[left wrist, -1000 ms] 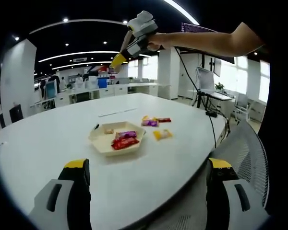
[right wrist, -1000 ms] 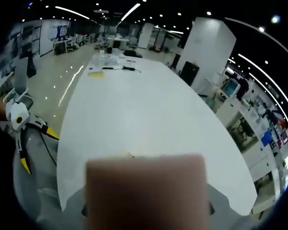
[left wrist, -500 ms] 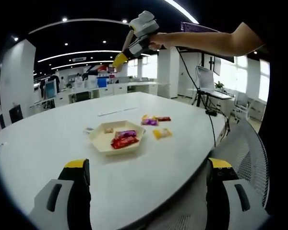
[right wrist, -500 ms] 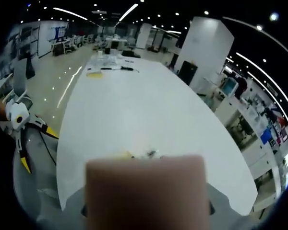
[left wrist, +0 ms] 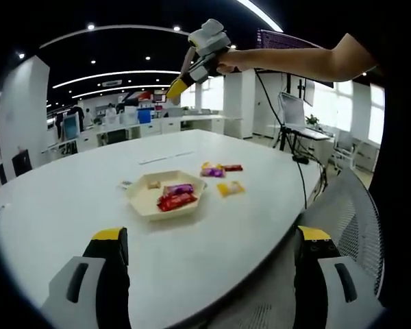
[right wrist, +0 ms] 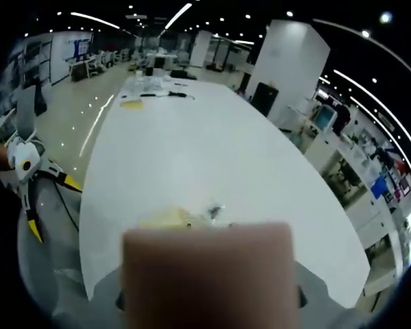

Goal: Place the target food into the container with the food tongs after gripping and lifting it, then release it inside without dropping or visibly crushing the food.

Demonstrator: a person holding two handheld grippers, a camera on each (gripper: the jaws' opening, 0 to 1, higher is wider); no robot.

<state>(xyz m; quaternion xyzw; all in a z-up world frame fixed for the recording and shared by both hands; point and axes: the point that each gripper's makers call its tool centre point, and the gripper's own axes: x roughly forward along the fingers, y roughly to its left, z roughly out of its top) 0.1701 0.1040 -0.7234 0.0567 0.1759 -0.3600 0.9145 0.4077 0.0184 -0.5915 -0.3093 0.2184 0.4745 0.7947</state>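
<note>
The left gripper point(left wrist: 204, 274) is hovering with jaws wide over the surface point(left wrist: 68, 199) near the container point(left wrist: 166, 197), while the right gripper's point(left wrist: 204, 51) jaw state is unclear.

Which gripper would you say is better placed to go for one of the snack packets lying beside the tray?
Probably the left gripper: its jaws stand open, facing the tray and loose packets on the table. The right gripper is raised high above it.
</note>
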